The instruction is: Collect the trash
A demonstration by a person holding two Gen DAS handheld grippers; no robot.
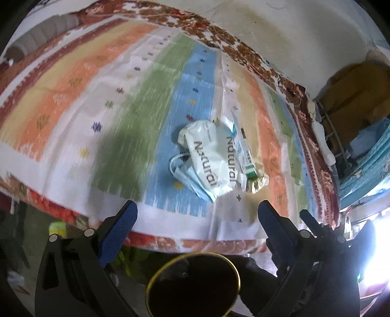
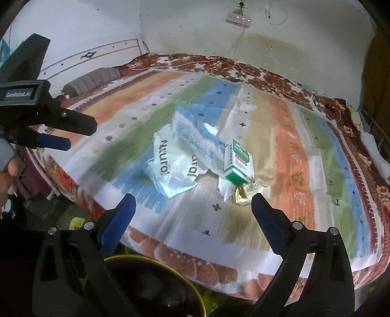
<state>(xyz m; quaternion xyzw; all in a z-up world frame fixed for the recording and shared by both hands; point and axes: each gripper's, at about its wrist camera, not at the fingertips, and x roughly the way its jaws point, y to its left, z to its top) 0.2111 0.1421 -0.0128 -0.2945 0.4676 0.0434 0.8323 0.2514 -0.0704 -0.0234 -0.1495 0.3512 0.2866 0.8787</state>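
A pile of trash lies on the striped bedspread [image 1: 126, 117]: a crumpled white "Natural" wrapper [image 1: 209, 158] [image 2: 168, 158], a blue face mask [image 1: 182, 173] under it, a green-and-white carton [image 1: 248, 158] [image 2: 237, 162], a gold foil scrap [image 1: 257, 183] [image 2: 241, 195] and a long blue-white packet [image 2: 195, 136]. My left gripper [image 1: 197, 214] is open and empty, short of the pile. My right gripper [image 2: 192, 209] is open and empty, also short of the pile. The left gripper also shows at the left in the right wrist view [image 2: 56, 136].
A dark round bin with a gold rim [image 1: 195, 282] [image 2: 156, 285] stands below the bed's near edge under both grippers. A grey pillow [image 2: 92, 78] lies at the bed's far left. A power strip [image 2: 237, 20] hangs on the wall. Shelves [image 1: 353, 126] stand at the right.
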